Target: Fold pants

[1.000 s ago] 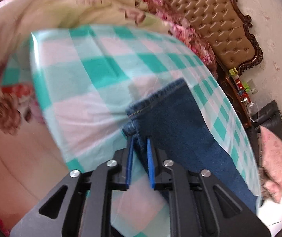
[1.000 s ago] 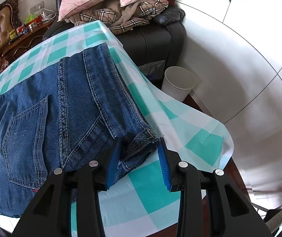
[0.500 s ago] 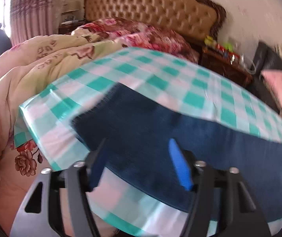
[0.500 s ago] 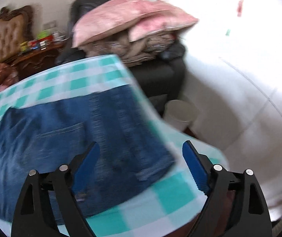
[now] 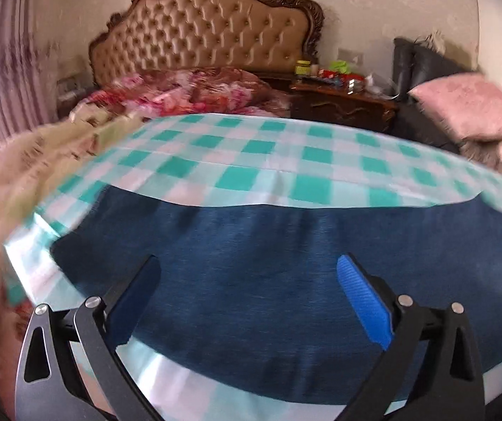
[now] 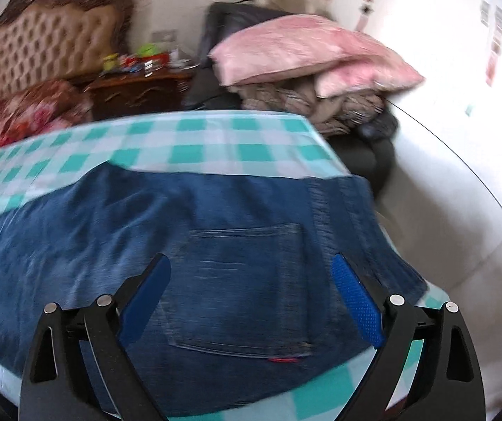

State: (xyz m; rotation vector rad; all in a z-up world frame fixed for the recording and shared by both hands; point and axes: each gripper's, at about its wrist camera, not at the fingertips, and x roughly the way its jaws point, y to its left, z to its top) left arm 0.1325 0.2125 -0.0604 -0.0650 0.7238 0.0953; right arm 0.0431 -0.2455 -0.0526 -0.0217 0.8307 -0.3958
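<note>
Blue jeans (image 5: 279,280) lie flat across a table covered with a green and white checked cloth (image 5: 272,161). My left gripper (image 5: 247,301) hovers above the leg part of the jeans, its jaws opening wide with nothing gripped between the blue pads. In the right wrist view the seat end of the jeans (image 6: 216,256) shows a back pocket (image 6: 247,291) and the waistband on the right. My right gripper (image 6: 251,301) hangs above that pocket, jaws still opening, pads touching no cloth. Both views are blurred by motion.
A bed with a tufted headboard (image 5: 212,31) and flowered bedding (image 5: 195,91) stands behind the table. A dark wooden nightstand (image 5: 342,101) holds small items. Pink pillows (image 6: 303,52) lie piled on a black armchair (image 6: 367,147) at the right. A white wall (image 6: 461,140) is close on the right.
Both grippers let go of the jeans' edge, opened wide and drew back and up. The left one also rolled, so the table now lies level in its view.
</note>
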